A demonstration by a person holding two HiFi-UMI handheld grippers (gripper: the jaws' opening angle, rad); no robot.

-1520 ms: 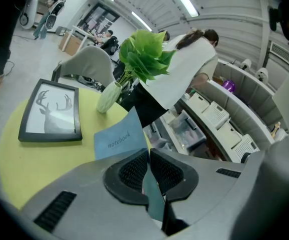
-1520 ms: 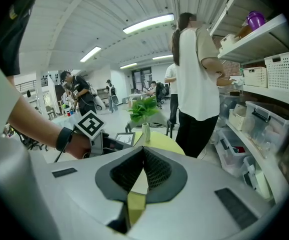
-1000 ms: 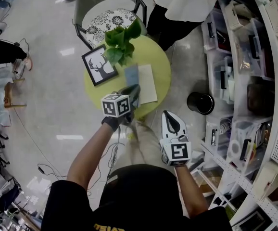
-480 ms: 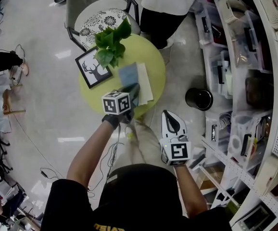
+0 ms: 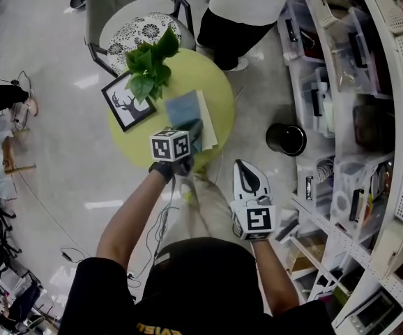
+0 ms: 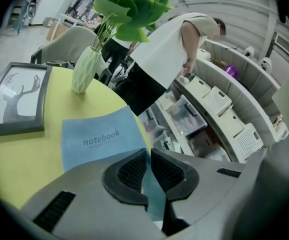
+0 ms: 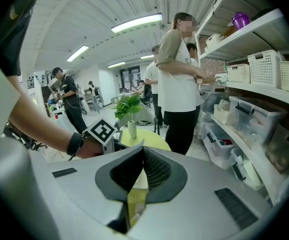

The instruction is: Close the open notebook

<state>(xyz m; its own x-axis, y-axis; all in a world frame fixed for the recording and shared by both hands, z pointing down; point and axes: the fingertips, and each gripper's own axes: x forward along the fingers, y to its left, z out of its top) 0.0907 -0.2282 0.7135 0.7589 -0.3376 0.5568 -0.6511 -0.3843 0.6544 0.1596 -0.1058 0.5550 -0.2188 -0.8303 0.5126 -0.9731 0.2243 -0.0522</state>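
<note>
The left gripper point(image 6: 148, 173) pinches the free edge of the notebook point(image 6: 102, 140) cover. Its jaws are almost together, with only that thin blue sheet between them, a hold that looks meant to swing the cover over the cream pages point(image 5: 208, 114). The notebook lies near the round table point(image 5: 224, 82) edge closest to the person, right of the picture frame point(image 5: 126, 102). The right gripper point(image 7: 141, 170), jaws together and empty, hangs off the table, clear of the work.

Shirt: black short-sleeved T-shirt point(image 5: 97, 302), yellow lettering.
Left wrist: black wristband point(image 7: 75, 144).
Grippers: left gripper point(image 6: 148, 155) and right gripper point(image 7: 141, 153) grey-shelled; black-white marker cubes point(image 5: 170, 146).
</note>
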